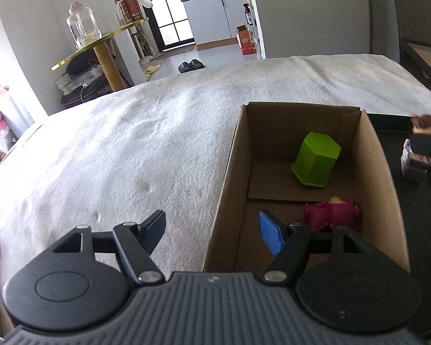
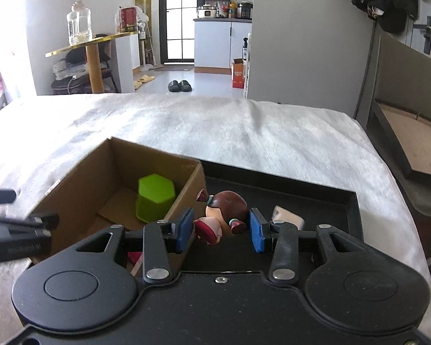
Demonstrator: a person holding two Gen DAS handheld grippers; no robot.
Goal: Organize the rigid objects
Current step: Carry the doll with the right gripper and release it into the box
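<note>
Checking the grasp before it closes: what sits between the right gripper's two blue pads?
In the right wrist view, a brown-haired doll figure sits between the right gripper's open pads, above the black tray; contact can't be judged.

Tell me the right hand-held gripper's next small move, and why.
Probably close the right hand-held gripper on the doll. Its blue pads sit on either side of the doll with gaps showing, over the black tray, and the cardboard box already holds a green cup.
</note>
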